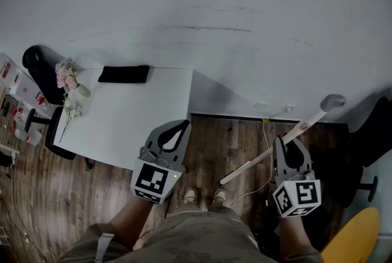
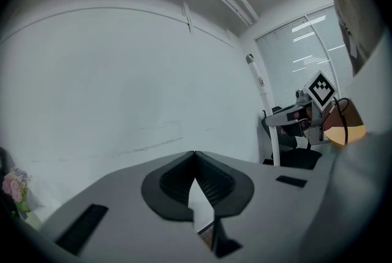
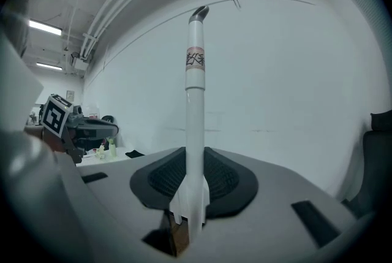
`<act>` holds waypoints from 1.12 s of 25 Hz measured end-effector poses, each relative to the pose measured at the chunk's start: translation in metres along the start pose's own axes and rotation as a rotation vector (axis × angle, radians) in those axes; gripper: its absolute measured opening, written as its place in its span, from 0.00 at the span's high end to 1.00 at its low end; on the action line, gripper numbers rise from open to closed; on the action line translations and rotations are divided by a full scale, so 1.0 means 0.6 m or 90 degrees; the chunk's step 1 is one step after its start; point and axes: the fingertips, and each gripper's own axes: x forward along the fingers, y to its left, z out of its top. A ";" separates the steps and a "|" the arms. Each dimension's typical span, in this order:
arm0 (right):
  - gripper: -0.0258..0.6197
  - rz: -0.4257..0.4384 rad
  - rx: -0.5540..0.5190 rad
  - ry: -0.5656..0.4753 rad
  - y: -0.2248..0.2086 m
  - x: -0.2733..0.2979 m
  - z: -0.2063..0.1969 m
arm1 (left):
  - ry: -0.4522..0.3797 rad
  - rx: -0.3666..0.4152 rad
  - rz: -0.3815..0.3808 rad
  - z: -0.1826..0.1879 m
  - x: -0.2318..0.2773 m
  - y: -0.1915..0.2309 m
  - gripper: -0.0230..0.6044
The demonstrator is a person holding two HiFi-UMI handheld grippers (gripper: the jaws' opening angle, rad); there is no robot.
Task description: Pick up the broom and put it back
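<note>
- Right gripper (image 1: pixel 282 146) (image 3: pixel 195 150), lower right of the head view: grey moulded body, ribbed black pads, marker cube behind. Its jaws are clamped on the broom handle (image 1: pixel 297 130) (image 3: pixel 195 96).
- Broom handle: smooth white tube, running slantwise from lower centre to the right edge of the head view above the floor. It has a rounded grey cap (image 1: pixel 334 101) and a printed label band (image 3: pixel 195 59) near that end.
- Left gripper (image 1: pixel 182 125) (image 2: pixel 195 154), lower centre-left: same make, jaw tips pressed together, nothing between them.
- Table (image 1: pixel 135 124): flat white rectangle, left of centre. It carries a flat black oblong (image 1: pixel 124 74) and pale flowers (image 1: pixel 65 75).
- Floor (image 1: pixel 226 139): dark wood planks.
- Wall (image 1: pixel 196 10): plain white, faintly scuffed.
</note>
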 end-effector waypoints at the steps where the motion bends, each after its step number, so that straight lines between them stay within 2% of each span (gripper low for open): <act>1: 0.80 -0.004 -0.005 0.004 -0.004 0.009 -0.007 | -0.001 0.001 -0.001 0.000 0.009 0.001 0.94; 6: 0.80 -0.025 -0.023 0.029 -0.026 0.063 -0.042 | 0.003 0.009 -0.005 -0.017 0.059 0.006 0.94; 10: 0.80 -0.048 -0.034 0.044 -0.056 0.114 -0.072 | -0.021 0.008 -0.020 -0.035 0.101 0.005 0.94; 15: 0.80 -0.070 -0.034 0.084 -0.098 0.196 -0.127 | 0.000 0.003 -0.013 -0.087 0.162 0.019 0.94; 21: 0.80 -0.101 -0.005 0.151 -0.149 0.294 -0.229 | 0.054 -0.020 -0.005 -0.171 0.229 0.037 0.94; 28: 0.80 -0.103 0.008 0.237 -0.174 0.388 -0.386 | 0.104 -0.037 -0.016 -0.269 0.291 0.027 0.94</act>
